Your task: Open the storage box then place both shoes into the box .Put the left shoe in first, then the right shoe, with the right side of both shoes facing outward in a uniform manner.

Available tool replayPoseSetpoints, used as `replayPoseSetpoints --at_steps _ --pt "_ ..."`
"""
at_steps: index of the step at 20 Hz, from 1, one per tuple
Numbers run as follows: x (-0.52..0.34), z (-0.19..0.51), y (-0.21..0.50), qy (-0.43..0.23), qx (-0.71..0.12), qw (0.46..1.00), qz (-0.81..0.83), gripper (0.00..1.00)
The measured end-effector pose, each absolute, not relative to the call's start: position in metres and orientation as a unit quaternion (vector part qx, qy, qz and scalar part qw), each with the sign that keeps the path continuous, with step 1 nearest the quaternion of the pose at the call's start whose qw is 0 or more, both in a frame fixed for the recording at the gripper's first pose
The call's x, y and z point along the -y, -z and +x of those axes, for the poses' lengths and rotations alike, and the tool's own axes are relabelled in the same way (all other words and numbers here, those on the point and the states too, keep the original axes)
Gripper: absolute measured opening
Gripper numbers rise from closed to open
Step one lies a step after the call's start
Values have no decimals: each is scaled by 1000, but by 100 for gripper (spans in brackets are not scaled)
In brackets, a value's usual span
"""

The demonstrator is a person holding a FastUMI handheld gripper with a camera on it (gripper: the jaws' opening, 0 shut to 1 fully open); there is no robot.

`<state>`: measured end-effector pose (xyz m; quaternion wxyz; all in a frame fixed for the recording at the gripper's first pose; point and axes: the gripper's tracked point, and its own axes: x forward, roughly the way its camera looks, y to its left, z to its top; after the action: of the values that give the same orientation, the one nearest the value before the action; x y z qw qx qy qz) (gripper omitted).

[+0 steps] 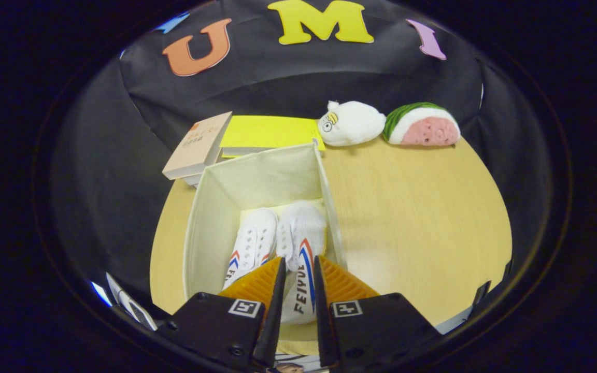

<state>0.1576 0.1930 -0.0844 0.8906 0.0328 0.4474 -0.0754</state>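
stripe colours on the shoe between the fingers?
Red and blue stripes on the white shoe, held between the fingers of the gripper; gripper view.

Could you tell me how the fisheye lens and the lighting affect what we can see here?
In the gripper view, the fisheye bends the table edge into a curve and splays the storage box walls outward; light is even and soft, shadows faint; the shoe between the fingers looks sharp, with the gripper shut on it; the plush toys beyond are slightly softer.
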Motion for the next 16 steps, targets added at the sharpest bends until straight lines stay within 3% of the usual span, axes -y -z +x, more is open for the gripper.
replayPoseSetpoints --at_steps 2,4,6,8,11,16 --pt "-194 159 69 69 -421 905 2 43" --pt "-193 159 55 66 -391 918 -26 73" --pt "-188 159 41 73 -357 930 -45 84" --pt "-183 157 28 75 -328 939 -65 86" --pt "-177 153 10 63 -285 953 -79 98" --pt "-153 137 -17 59 -205 975 -57 98"
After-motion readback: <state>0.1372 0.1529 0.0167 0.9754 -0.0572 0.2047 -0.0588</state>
